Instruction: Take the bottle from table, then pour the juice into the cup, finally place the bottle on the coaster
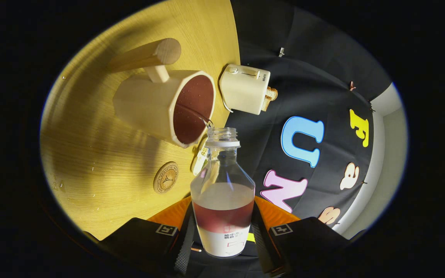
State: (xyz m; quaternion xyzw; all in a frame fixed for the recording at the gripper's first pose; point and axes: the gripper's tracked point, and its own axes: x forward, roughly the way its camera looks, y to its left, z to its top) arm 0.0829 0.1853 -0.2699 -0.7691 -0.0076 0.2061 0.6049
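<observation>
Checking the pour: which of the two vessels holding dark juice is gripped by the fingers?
The clear bottle, clamped between the gripper's fingers, its open neck at the cup's rim. The cream cup with the wooden handle stands free on the table, beyond the fingers.

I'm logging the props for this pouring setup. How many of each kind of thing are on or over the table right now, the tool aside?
Bottle, held between the tool's fingers, juice running from its mouth: 1
Cup, juice inside: 1
Coaster: 1
Toaster with toast: 1
Total: 4
</observation>
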